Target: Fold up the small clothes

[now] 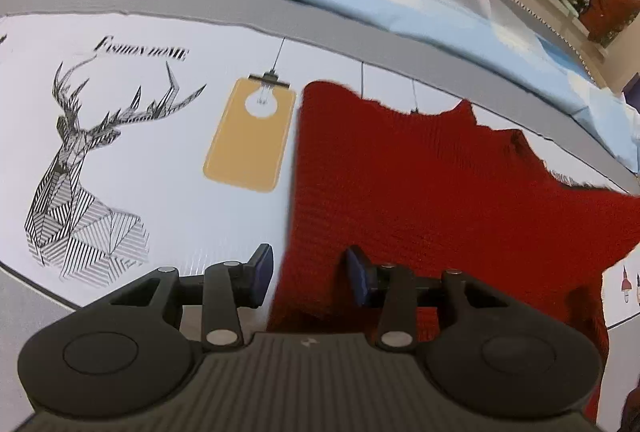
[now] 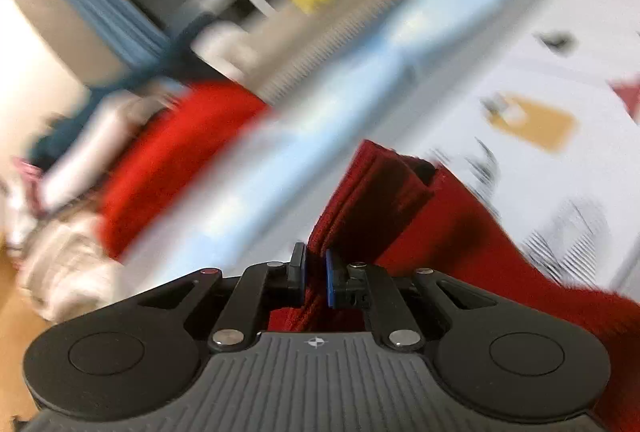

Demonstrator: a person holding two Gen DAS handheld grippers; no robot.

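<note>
Left wrist: left gripper point(image 1: 310, 278) jaws wide apart, gripping nothing, straddling left edge of red knit garment point(image 1: 420, 191) lying on printed sheet point(image 1: 160, 171). Right wrist: blurred; right gripper point(image 2: 316, 278) pinched tight on bunched garment fold

My left claw point(image 1: 310, 278) was matt black plastic with ribbed housing, bright metal pins and smooth blue pads. The red garment point(image 1: 420, 191) was coarse ribbed knit cloth. Under it the printed sheet point(image 1: 160, 167) looked smooth, faintly glossy. My right claw point(image 2: 316, 278) had the same matt plastic.
</note>
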